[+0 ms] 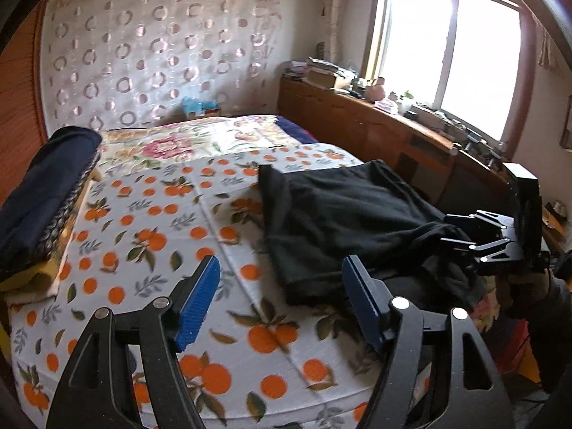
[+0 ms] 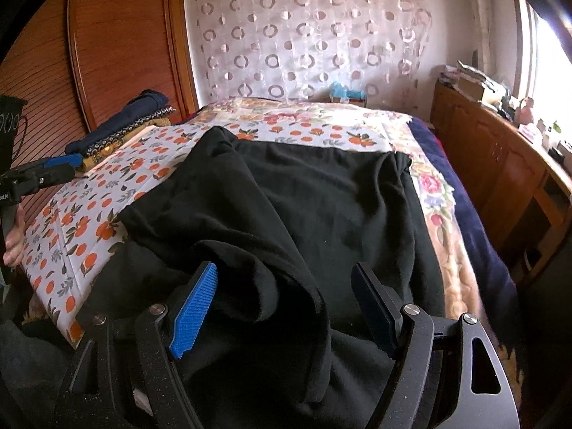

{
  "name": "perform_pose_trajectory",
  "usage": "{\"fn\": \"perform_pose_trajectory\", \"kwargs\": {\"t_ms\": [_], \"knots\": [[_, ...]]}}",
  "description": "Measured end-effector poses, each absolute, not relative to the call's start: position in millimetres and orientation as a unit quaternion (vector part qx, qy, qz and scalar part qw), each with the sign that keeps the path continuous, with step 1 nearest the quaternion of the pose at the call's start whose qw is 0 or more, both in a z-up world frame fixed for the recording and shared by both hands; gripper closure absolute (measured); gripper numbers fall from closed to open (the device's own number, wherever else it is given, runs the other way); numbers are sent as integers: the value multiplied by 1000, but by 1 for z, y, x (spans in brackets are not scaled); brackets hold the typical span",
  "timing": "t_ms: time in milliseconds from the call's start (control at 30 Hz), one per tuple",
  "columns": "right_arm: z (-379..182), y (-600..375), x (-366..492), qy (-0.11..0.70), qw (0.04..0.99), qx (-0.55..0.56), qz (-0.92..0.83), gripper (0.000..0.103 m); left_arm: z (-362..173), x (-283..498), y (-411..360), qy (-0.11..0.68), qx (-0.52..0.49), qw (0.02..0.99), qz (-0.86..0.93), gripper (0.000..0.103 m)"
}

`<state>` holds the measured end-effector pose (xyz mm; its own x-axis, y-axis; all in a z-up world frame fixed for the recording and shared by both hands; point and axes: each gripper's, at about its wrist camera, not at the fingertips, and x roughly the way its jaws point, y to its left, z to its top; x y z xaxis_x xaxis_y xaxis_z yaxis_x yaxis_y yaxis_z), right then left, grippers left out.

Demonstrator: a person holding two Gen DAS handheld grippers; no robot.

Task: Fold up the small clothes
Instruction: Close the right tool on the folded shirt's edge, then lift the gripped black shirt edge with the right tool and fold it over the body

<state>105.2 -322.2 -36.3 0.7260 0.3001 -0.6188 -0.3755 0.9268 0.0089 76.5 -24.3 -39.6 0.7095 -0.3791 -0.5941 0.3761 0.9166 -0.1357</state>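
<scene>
Nearest us, the left gripper (image 1: 280, 300) hangs with its blue ribbed pads spread, nothing between them, over the orange-print white bedsheet (image 1: 150, 221) at lower centre. The crumpled black fabric garment (image 2: 293, 207) fills the middle of the right wrist view, a bunched fold lying between the right gripper's (image 2: 284, 307) spread pads, unpinched. We judge it best to pinch opposite corners, pull the cloth flat, then fold. A folded navy stack (image 1: 43, 193) sits at left.
</scene>
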Motion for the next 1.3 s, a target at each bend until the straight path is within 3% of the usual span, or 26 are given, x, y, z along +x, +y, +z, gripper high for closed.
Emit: {"fn": "perform_pose_trajectory", "kwargs": {"t_ms": [167,267,433,1000,1300], "knots": [[-40,-319,110,333,922,-64,186,30,-48,76,-16,326,-6,925,-194,31],[-41,-315,111,335,920,-69,191,43,-52,76,-12,328,-9,925,-192,31],[-39,-309,109,337,914,-82,212,89,-53,76,-11,328,-10,925,-193,31],[32,-321,53,243,941,-73,225,95,-53,71,-15,322,-13,926,-198,31],[-14,-362,55,318,933,-68,157,95,-48,66,-22,315,-12,927,-203,31]]}}
